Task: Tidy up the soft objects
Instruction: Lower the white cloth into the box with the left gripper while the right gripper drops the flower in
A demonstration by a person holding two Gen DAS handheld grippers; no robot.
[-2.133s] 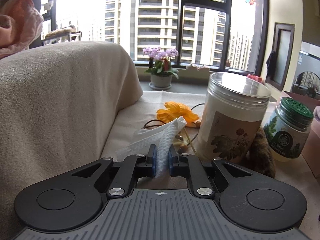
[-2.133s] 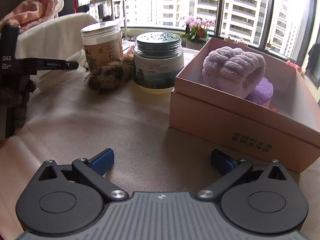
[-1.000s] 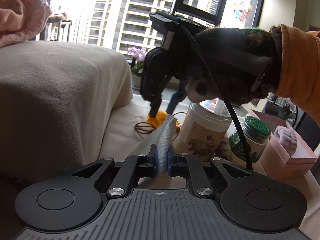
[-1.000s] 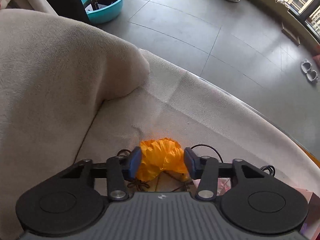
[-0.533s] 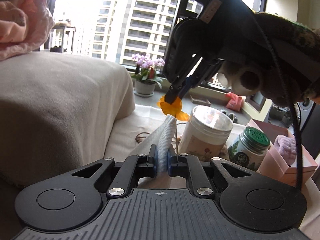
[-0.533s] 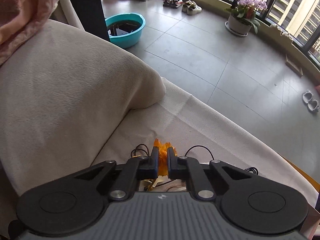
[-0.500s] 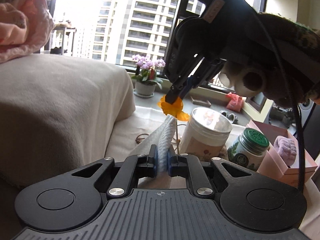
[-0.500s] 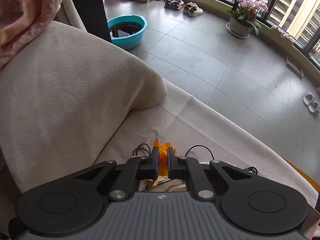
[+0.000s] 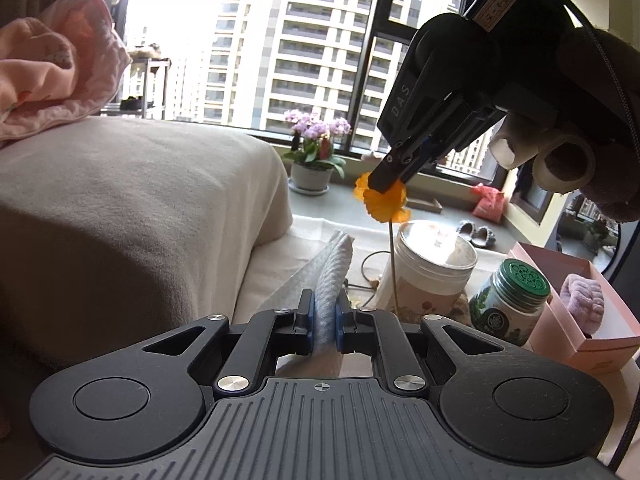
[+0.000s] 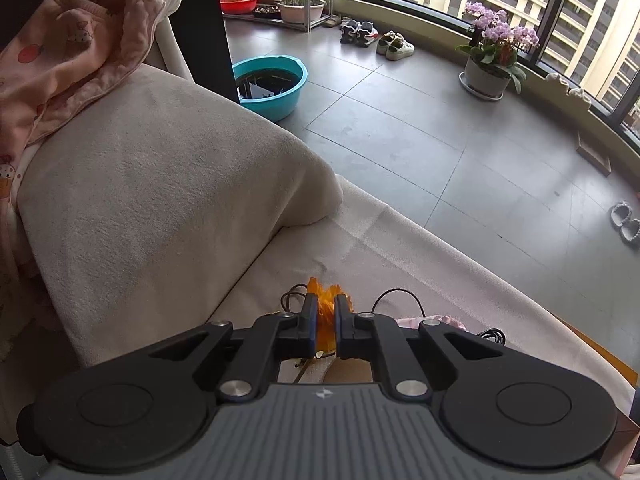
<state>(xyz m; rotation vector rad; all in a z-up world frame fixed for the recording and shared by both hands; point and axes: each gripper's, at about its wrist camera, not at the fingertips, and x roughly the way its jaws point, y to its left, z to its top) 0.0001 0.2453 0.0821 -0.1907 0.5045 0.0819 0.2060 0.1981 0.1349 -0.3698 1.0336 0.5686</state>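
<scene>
My left gripper (image 9: 324,322) is shut on a white textured cloth (image 9: 333,276) that stands up between its pads. My right gripper (image 10: 325,330) is shut on an orange fabric flower (image 10: 326,312). In the left wrist view the right gripper (image 9: 386,181) holds the flower (image 9: 382,202) in the air above the table, its thin stem (image 9: 393,264) hanging down. A pink box (image 9: 580,320) at the right holds a lilac fluffy towel (image 9: 582,308).
A white-lidded jar (image 9: 430,276) and a green-lidded jar (image 9: 510,304) stand between the cloth and the box, with a brown furry thing behind them. A beige covered cushion (image 9: 132,208) rises at the left. Dark cables (image 10: 400,298) lie on the cream tablecloth (image 10: 400,248).
The right gripper closed on the orange flower and lifted it off the table, stem dangling. The left gripper kept its hold on the white cloth and rose slightly.
</scene>
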